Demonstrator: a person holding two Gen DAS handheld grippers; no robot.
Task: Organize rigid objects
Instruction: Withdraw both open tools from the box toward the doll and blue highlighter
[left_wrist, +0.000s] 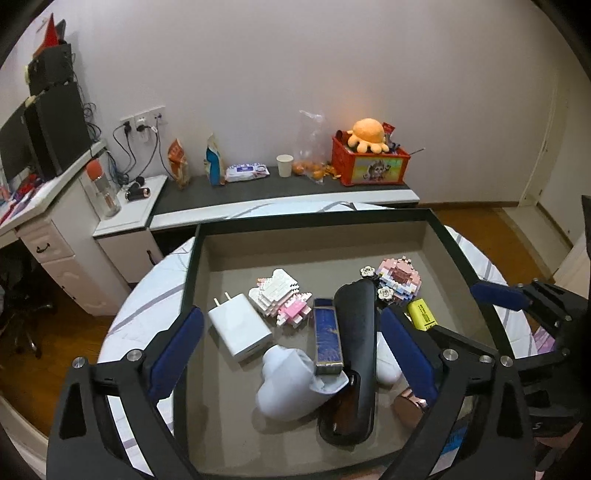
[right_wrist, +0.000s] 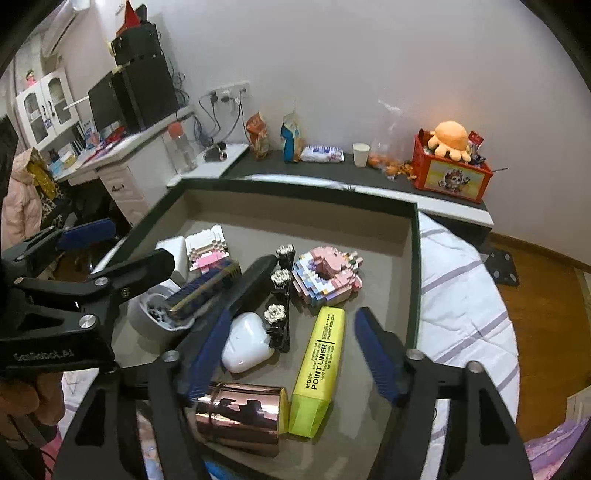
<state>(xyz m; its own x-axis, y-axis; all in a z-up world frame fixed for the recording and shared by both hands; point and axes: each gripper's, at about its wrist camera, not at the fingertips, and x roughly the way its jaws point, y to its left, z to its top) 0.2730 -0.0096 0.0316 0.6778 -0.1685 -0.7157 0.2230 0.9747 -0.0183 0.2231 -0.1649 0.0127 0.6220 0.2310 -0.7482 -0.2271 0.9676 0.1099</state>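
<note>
Rigid objects lie gathered inside a dark-rimmed tray (left_wrist: 192, 266) with a grey floor, set on a round table under a white striped cloth (left_wrist: 147, 295). Left wrist view: left gripper (left_wrist: 295, 343) hangs over the tray with its blue-padded jaws spread wide, nothing pressed between them. Under it, a black glasses case (left_wrist: 356, 354) runs from 12 to 6 o'clock through the tray's middle; a blue-and-gold box (left_wrist: 327, 339) lies against its 9 o'clock side, propped on a white cloud-shaped object (left_wrist: 284, 387). White charger plug (left_wrist: 240, 332) sits toward 9 o'clock, a white-and-pink brick figure (left_wrist: 280, 295) at about 11 o'clock. Pink brick model (left_wrist: 400, 278) and flower hair clip (left_wrist: 384, 293) lie at 1 o'clock, yellow highlighter (left_wrist: 423, 314) just beyond the right-side pad. Right gripper (left_wrist: 517, 299) enters at 3 o'clock above the tray rim. Right wrist view: right gripper (right_wrist: 291, 354) is likewise spread, pads touching nothing, the highlighter (right_wrist: 319, 369), marked POINT LINER, lying between them on the tray floor (right_wrist: 376, 258). Rose-gold metallic cylinder (right_wrist: 240, 417) lies on its side at 7 o'clock, touching the highlighter's cap end. White earbud case (right_wrist: 247, 347) sits just beside the near pad, with the hair clip (right_wrist: 279, 317) alongside and the pink brick model (right_wrist: 325, 277) at 12 o'clock. Left gripper (right_wrist: 110, 251) reaches in from 9 o'clock, jaws apart. Red crate with an orange plush octopus (right_wrist: 450, 140) stands on the far counter.
</note>
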